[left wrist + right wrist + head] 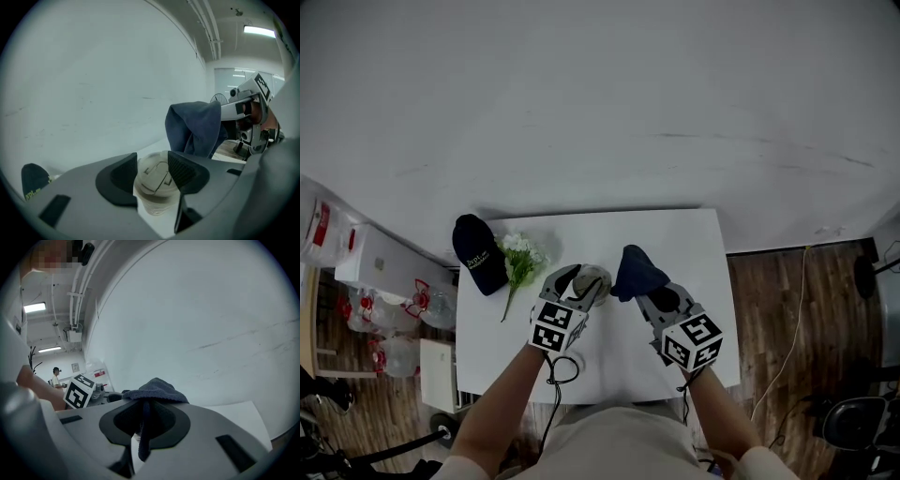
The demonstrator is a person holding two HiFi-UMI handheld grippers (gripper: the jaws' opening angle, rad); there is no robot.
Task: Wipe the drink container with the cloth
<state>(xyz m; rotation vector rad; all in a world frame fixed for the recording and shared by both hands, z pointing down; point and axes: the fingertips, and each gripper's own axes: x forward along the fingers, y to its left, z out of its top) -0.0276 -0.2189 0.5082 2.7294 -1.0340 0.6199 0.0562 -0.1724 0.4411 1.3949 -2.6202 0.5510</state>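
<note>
The drink container (156,180) stands near the middle of the desk (703,244). The left gripper (580,284) has its jaws closed on the lidded top, and the right gripper (145,420) is clamped on the dark blue cloth (155,389), held just beside the container on its right-edge side. Recommended: hold the container upright without crushing the lid, and press the bunched cloth against the exposed wall below the left pads.
</note>
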